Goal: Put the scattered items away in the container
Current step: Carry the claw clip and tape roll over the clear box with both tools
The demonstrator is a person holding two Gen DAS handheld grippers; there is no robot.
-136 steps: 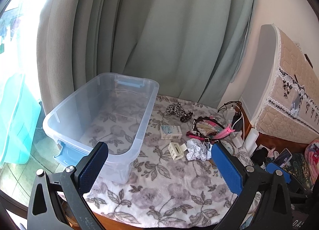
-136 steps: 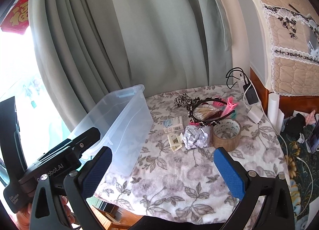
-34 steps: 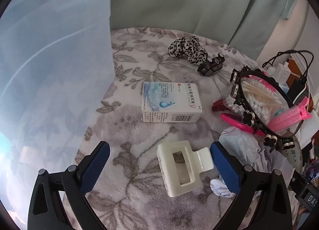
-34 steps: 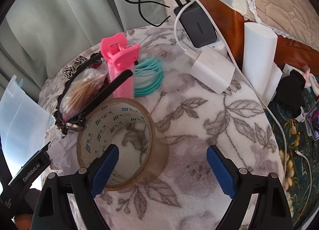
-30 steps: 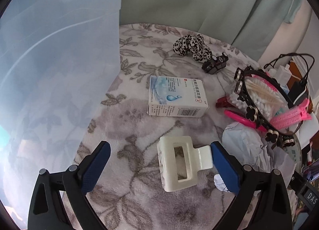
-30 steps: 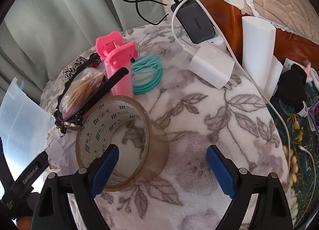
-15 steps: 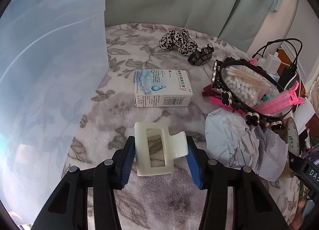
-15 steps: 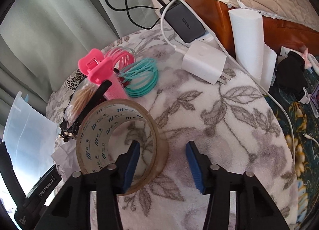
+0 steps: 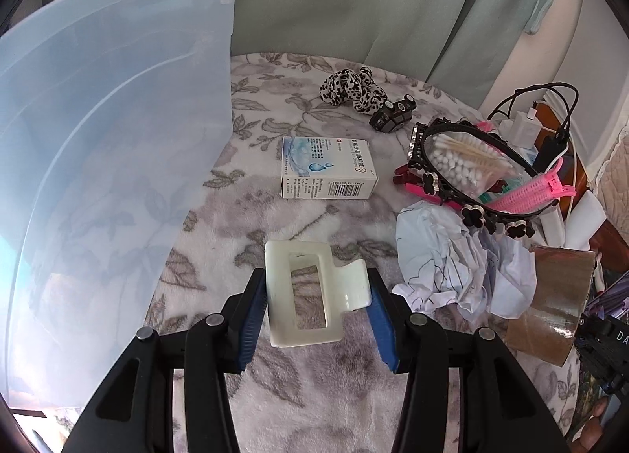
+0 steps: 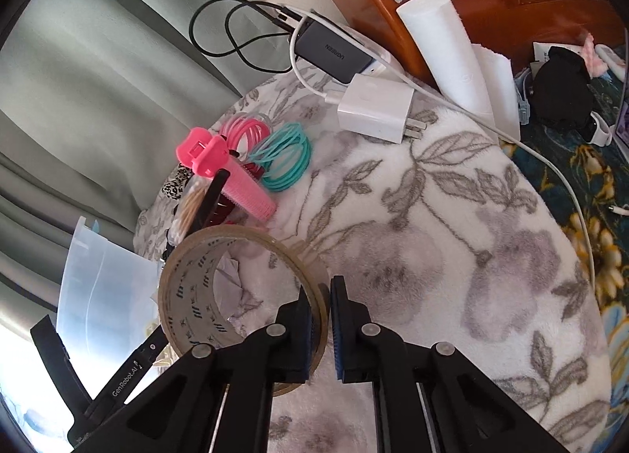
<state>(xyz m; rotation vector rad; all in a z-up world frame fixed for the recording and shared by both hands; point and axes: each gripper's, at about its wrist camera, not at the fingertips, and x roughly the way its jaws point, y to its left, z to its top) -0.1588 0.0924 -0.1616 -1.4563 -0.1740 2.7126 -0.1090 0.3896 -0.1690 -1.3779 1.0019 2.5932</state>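
— Where are you in the tidying?

— At the pick-up, both hands at once. My left gripper (image 9: pixel 317 307) has its blue pads pressed on either side of the cream hair claw clip (image 9: pixel 310 293), which looks just clear of the floral cloth (image 9: pixel 314 394), though I can't be sure it has left it. My right gripper (image 10: pixel 321 325) is pinched on the wall of the roll of brown packing tape (image 10: pixel 240 295), one pad inside the ring and one outside, the roll tipped up on its edge.

— And the container?

— The clear plastic storage bin (image 9: pixel 118 138) stands just to the left of the clip, its wall rising well above it. From here I can't see anything lying inside it, so I'd judge the job has barely started.

— What does the next move call for?

— Lifting both pieces high enough to clear that rim, then swinging left over the opening before letting go. The clip is slick and only held by its sides, so I'd keep the squeeze steady. The tape hangs from a thin wall, so it may swing; I'd carry it without jerking.

— Anything left after that?

— Plenty: the eye-drop box (image 9: pixel 328 168), the leopard scrunchie (image 9: pixel 350 89), the crumpled paper (image 9: pixel 460 260), the black clover headband (image 9: pixel 471 174) around a bag of cotton swabs (image 9: pixel 464 162), and the pink hair roller clip (image 10: pixel 232 174) beside the teal hair ties (image 10: pixel 285 162).
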